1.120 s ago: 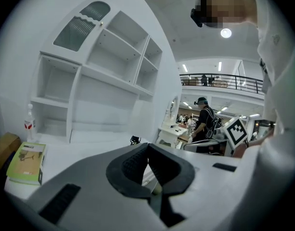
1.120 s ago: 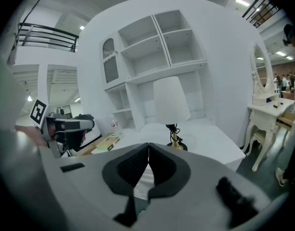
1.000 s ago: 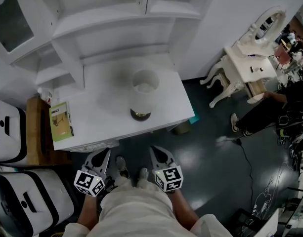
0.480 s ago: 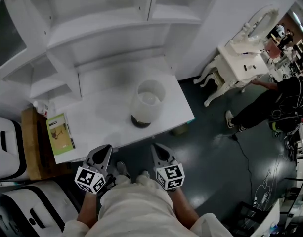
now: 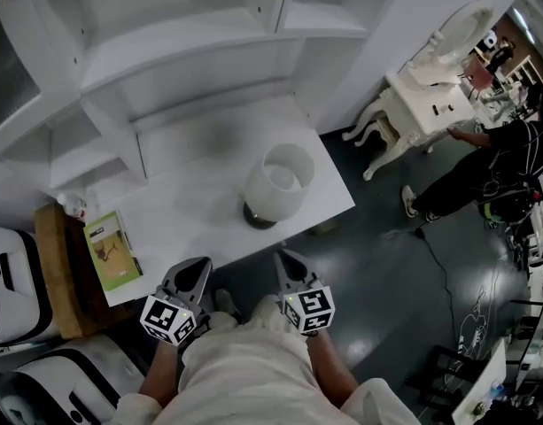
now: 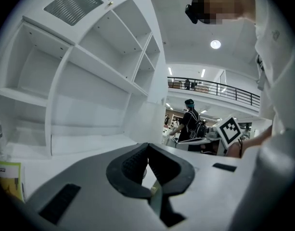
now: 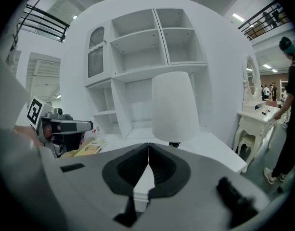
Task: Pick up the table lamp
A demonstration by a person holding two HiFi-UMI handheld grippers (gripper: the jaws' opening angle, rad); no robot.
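The table lamp [image 5: 278, 184] has a plain white shade and a dark, near-black base. The surface [image 5: 191, 215] is white, and so is the shelving [image 5: 165, 51]. The booklet [image 5: 110, 253] has a yellow-green cover. The left tongs [image 5: 203, 264] and right tongs [image 5: 282, 257] are grey with black ribbed pads [image 7: 132, 165]. Their marker cubes [image 5: 310, 311] carry black-and-white square patterns. The floor [image 5: 377, 264] is a glossy dark grey-blue. A bystander [image 5: 488, 171] wears black.

Table lamp [image 5: 278, 184] on desk [image 5: 191, 206], toward right front; booklet [image 5: 110, 251] at left edge; shelving [image 5: 165, 51] behind desk
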